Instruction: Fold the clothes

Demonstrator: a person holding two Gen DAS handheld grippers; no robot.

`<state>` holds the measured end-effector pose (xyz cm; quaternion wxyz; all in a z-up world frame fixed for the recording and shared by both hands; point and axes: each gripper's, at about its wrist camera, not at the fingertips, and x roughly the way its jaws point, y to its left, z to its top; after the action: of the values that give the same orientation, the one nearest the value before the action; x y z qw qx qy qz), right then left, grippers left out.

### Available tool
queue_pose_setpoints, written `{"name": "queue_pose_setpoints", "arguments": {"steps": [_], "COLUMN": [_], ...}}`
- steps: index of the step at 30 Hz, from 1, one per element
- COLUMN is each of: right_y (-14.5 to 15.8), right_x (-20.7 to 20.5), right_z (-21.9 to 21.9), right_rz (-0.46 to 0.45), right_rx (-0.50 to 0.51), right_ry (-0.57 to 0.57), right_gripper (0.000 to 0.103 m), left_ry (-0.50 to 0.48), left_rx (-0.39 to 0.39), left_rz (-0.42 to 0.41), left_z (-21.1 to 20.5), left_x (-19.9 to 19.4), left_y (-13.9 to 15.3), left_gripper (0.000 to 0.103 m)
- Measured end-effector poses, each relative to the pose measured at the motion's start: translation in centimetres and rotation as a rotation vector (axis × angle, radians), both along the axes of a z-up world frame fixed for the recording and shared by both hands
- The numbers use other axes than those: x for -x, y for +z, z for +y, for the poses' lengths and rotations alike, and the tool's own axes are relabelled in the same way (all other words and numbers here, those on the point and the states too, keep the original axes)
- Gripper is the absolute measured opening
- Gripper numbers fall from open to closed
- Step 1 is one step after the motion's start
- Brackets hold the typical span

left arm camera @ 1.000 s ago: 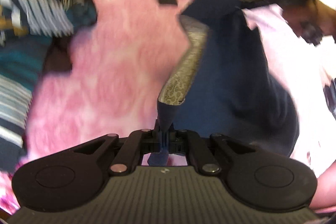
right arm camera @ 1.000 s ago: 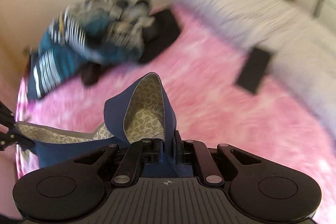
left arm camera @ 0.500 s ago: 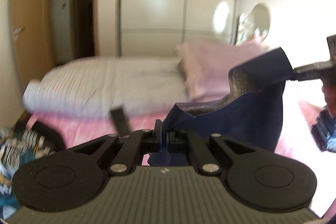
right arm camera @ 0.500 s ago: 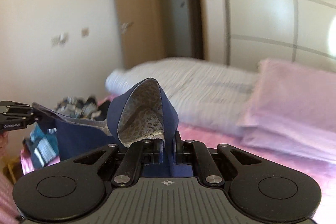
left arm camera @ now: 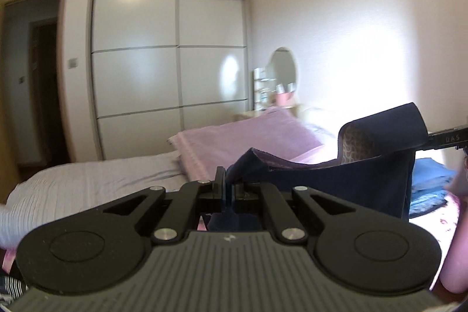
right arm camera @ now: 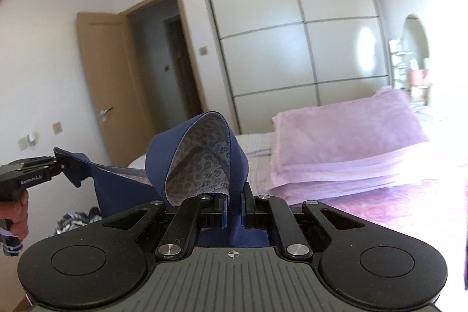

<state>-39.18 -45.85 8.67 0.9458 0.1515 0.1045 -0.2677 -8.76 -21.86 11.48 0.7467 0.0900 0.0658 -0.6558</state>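
A navy garment [left arm camera: 365,183] with a pale patterned lining hangs stretched in the air between both grippers, above the bed. My left gripper [left arm camera: 229,190] is shut on one corner of it. My right gripper [right arm camera: 234,208] is shut on the other corner, where the navy garment [right arm camera: 201,160] curls up and shows its lining. In the right wrist view the left gripper [right arm camera: 57,165] shows at the far left, pinching the cloth, with a hand below it. In the left wrist view the right gripper [left arm camera: 430,138] reaches in from the right edge.
A bed with a pink cover [right arm camera: 409,209], folded lilac blankets [right arm camera: 348,136] and a white duvet [left arm camera: 87,183] lies below. A pile of striped clothes [right arm camera: 76,220] sits low left. Folded blue clothes [left arm camera: 430,183] lie at the right. White wardrobe [left arm camera: 169,63], open door [right arm camera: 108,84] behind.
Both grippers rose from just above the pink cover to well above the bed, lifting the navy garment and spreading it apart. The views swung from the bed up to the wardrobe.
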Motion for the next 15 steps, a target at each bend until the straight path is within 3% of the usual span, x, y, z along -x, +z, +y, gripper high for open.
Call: {"name": "queue_pose_setpoints", "arguments": {"steps": [4,8,10,12,15], "right_y": [3.0,7.4,9.6,9.8,9.9], "right_x": [3.3,5.5,5.9,5.0,3.6], "right_z": [5.1,6.8,6.0,2.3,-3.5], "right_rz": [-0.053,-0.142,-0.175,-0.165,-0.146], "right_rx": [0.023,0.069,0.093,0.087,0.077], "right_ry": [-0.069,-0.122,-0.132,-0.135,-0.138], "right_gripper": [0.006,0.005,0.005,0.005,0.005], "left_ry": [-0.071,-0.114,-0.118,-0.116,-0.086], "left_rx": [0.073,0.148,0.161,0.158,0.092], "left_rz": [-0.025,-0.018,0.002,0.02,0.051], "left_z": [1.6,0.1,-2.0,-4.9,-11.8], "left_x": [0.6,0.8,0.8,0.6,-0.1], "left_y": [3.1,7.0,8.7,9.8,8.4], "left_gripper": [0.001,0.001,0.001,0.001,0.002]}}
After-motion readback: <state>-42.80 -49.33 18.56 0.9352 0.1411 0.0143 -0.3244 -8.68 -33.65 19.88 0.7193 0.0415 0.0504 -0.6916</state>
